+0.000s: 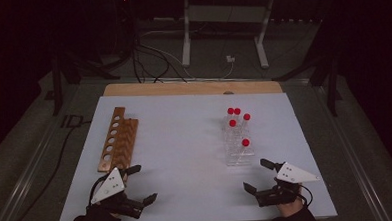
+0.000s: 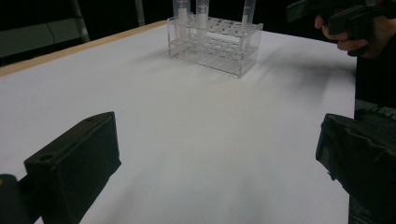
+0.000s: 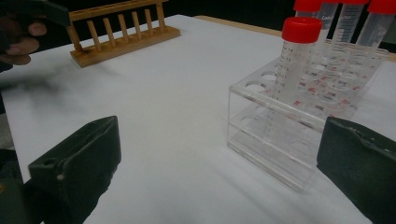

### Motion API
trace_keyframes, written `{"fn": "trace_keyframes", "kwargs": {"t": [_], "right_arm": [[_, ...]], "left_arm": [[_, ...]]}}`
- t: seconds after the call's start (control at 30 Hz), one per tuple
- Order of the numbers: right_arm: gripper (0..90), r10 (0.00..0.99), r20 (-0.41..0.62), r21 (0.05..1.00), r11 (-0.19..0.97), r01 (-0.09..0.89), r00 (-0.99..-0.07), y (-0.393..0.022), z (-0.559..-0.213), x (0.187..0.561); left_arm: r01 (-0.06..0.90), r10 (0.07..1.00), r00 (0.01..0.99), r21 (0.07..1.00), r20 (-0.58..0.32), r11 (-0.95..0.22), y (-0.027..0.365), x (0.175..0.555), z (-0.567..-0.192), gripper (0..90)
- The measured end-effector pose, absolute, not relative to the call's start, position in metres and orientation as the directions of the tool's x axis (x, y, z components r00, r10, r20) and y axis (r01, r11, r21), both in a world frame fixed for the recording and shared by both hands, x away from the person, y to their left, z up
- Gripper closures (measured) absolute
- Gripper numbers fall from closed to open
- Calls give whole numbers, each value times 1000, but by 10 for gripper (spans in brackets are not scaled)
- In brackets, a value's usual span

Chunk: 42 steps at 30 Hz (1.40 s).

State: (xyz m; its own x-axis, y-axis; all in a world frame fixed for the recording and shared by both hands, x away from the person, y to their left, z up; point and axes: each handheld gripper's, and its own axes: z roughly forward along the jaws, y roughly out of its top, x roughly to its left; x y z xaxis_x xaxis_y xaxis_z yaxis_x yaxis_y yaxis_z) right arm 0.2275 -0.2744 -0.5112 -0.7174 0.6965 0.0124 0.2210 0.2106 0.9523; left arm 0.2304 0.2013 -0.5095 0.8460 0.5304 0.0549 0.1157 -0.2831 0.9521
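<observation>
High view | both grippers (image 1: 138,184) (image 1: 256,174) wide open, empty | wooden rack (image 1: 117,139) left | tube rack (image 1: 238,147) right

Wooden rack (image 1: 118,139) left on table (image 1: 186,156); clear rack (image 1: 239,147) right, holding tubes (image 1: 245,143).

Clear acrylic rack (image 1: 238,156) sat right of centre on white table, five red-capped tubes (image 1: 245,143) upright in it. Wooden rack (image 1: 118,139) lay empty, well apart at left.
</observation>
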Motion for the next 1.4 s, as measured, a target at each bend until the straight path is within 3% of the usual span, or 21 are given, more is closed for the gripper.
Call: {"fn": "trace_keyframes", "kwargs": {"t": [0.8,1.4], "right_arm": [[0,711,28,945,209,250,-703,-275,-504,223],[0,739,22,956,181,229,-673,-272,-472,221]], "left_arm": [[125,520,854,953,40,-278,201,232,-509,4],[117,511,858,954,43,-276,201,230,-508,4]]}}
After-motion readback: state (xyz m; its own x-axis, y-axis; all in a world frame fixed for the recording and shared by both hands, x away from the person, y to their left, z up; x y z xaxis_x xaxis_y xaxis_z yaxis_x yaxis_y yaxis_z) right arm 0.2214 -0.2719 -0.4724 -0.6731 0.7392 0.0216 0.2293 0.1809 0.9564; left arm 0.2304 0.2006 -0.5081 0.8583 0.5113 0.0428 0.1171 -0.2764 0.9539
